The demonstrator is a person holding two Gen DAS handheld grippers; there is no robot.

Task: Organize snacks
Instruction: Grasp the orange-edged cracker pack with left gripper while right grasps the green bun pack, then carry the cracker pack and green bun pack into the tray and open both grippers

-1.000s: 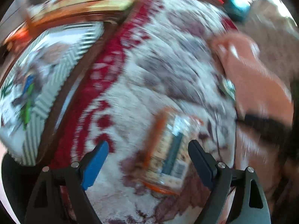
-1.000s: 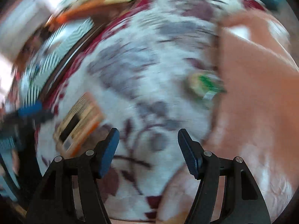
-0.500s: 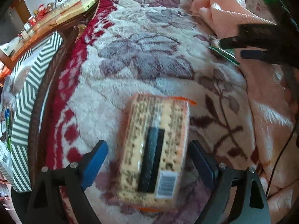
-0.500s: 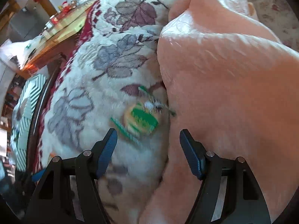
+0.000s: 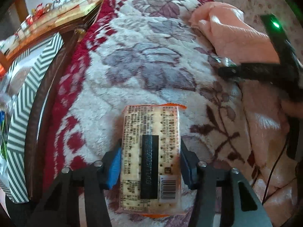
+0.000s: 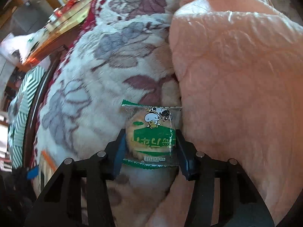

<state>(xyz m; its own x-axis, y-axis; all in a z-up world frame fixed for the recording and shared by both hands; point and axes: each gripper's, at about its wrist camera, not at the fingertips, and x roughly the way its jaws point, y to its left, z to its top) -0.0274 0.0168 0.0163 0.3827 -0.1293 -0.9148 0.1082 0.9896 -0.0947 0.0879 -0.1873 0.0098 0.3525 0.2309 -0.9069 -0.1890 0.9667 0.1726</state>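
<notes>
The cracker pack [image 5: 150, 158] lies on the floral blanket [image 5: 132, 71], long axis running straight ahead between the closing left tool [image 5: 150, 165]. The right tool [image 6: 149, 150] closes likewise across the cookie packet [image 6: 151, 136]; contact looks made.

Floral fleece blanket [image 5: 151, 60] underneath; peach quilt [image 6: 236, 75] bunched beside; chevron-striped box [image 5: 24, 113] off edge.

Left gripper [image 5: 150, 163]: black linkage frame with silver rivets seen at lower centre; one finger [image 5: 114, 167] is faced with a bright blue pad, the other with a darker blue one.
Right gripper [image 6: 149, 154]: the same black frame, silver rivets and blue-padded fingers [image 6: 118, 156] are shown at lower centre.
Cable [image 5: 274, 170]: a thin black lead is seen at lower right.
</notes>
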